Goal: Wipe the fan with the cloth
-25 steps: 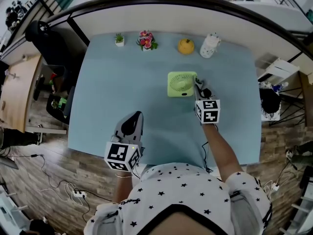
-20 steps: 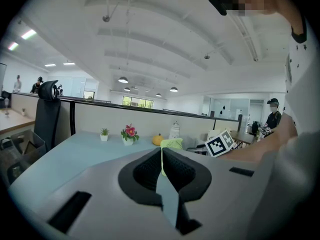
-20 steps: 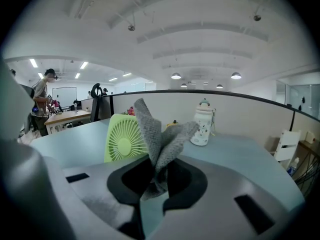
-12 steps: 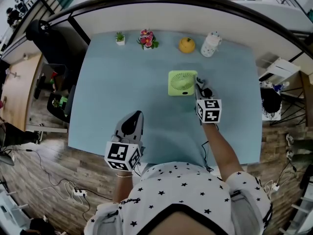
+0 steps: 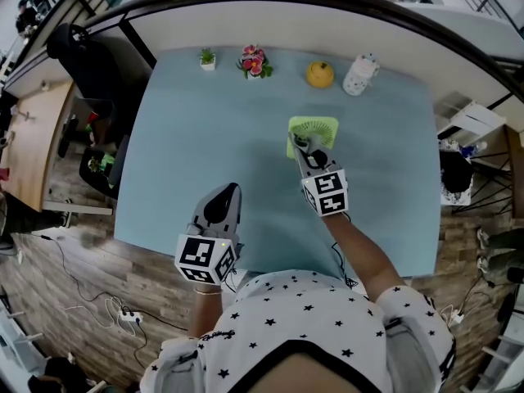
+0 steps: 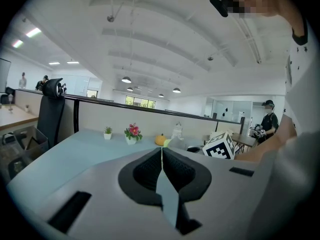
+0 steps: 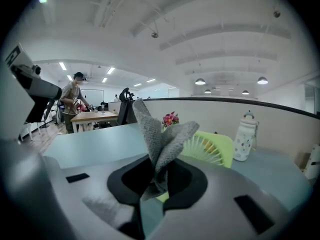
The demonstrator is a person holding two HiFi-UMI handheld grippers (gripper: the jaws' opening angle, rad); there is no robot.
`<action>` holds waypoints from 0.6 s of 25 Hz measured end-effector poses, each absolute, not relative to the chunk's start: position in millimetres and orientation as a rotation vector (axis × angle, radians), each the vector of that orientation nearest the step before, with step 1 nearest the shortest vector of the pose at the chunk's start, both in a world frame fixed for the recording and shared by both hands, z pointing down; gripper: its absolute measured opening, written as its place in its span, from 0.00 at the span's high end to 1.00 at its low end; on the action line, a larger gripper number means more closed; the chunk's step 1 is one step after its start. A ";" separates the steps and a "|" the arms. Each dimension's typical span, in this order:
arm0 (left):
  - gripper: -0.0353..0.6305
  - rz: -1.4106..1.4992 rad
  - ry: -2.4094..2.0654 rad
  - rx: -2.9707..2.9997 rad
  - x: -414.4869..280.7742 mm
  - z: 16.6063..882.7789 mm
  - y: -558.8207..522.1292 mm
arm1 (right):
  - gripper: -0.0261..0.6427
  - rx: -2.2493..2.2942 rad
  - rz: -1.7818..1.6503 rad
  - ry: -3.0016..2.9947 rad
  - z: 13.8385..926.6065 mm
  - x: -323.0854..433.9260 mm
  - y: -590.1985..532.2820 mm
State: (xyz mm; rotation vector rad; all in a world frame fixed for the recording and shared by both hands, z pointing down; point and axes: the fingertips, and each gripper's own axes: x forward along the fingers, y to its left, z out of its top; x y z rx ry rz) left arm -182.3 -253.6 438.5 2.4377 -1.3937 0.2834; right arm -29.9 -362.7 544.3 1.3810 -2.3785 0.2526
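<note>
Head view, near to far.

Surface: pale blue table [image 5: 205, 137], smooth, matt, rectangular. A wood-plank floor [image 5: 74, 277] surrounds it, with cables lying at the left.

Room: open office with a white ceiling and round lamps. A low partition [image 5: 270, 23] runs behind the table's far edge, and a black chair [image 5: 78, 51] stands at far left.

Left gripper [image 5: 227, 195]: over the table's near edge, well apart from the fan [image 5: 321, 126]. We see its jaws pressed together, with nothing between them.

Right gripper [image 5: 303, 143]: further in, at the fan's near left edge. Its jaws are clamped on the cloth [image 7: 159, 134], which stands up from between them in folds. We cannot tell whether cloth and fan touch.

Cloth: grey, coarse knit, crumpled.

Fan: lime green, with a square plastic frame and a round grille of radial ribs. It sits right of the table's middle.

Far edge, left to right:
- small potted plant [image 5: 208, 58]
- pink flowers [image 5: 253, 61] in a pot
- orange round ornament [image 5: 320, 74]
- white spotted bottle [image 5: 360, 74]
</note>
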 end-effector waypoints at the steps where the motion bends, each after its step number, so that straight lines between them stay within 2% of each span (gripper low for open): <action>1: 0.90 0.284 -1.401 2.431 -185.5 439.0 -253.1 | 0.89 1.363 0.258 -2.380 548.6 -36.8 -362.5; 7: 0.90 0.294 -1.453 2.383 -207.2 442.5 -250.2 | 0.89 1.311 0.273 -2.343 573.1 -54.6 -368.1; 15: 0.90 0.295 -1.477 2.365 -219.1 444.1 -251.5 | 0.89 1.348 0.278 -2.267 590.6 -42.8 -371.3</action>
